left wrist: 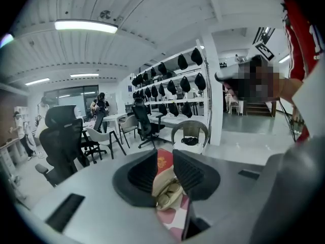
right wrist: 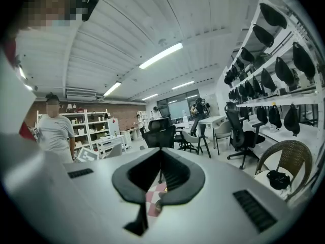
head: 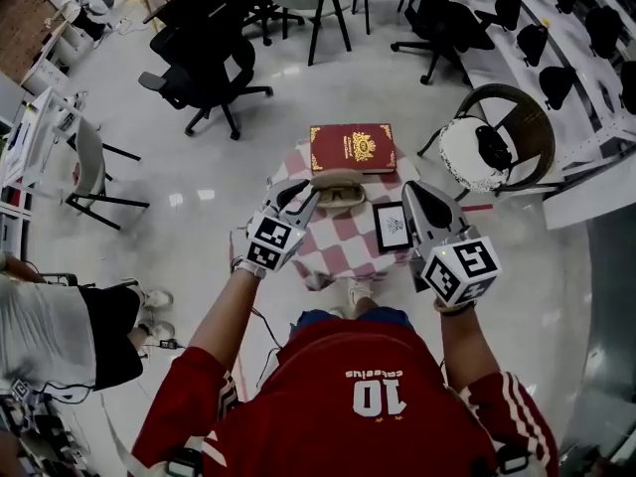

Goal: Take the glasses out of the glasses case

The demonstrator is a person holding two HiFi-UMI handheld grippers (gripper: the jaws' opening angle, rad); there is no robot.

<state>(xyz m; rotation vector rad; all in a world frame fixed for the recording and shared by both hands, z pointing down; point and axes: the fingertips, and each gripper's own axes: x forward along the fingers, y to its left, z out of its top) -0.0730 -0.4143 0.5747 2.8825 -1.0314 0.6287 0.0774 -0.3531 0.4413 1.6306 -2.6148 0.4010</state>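
Left gripper (head: 303,198): just left of the glasses case, ribbed dark jaws a narrow gap apart, clamping nothing.
Glasses case (head: 338,179): beige, oblong, lid open.
Glasses (left wrist: 167,193): inside the case, rounded lenses.
Red book (head: 352,148): just behind the case, gold emblem.
Checked cloth (head: 338,246): red-and-white, under the case.
Small black frame (head: 393,227): flat, right of the case.
Right gripper (head: 417,195): right of the case, jaws together, empty.

Red book (head: 353,148) with gold crest — beige glasses case (head: 341,195) — red-and-white checked cloth (head: 348,251)
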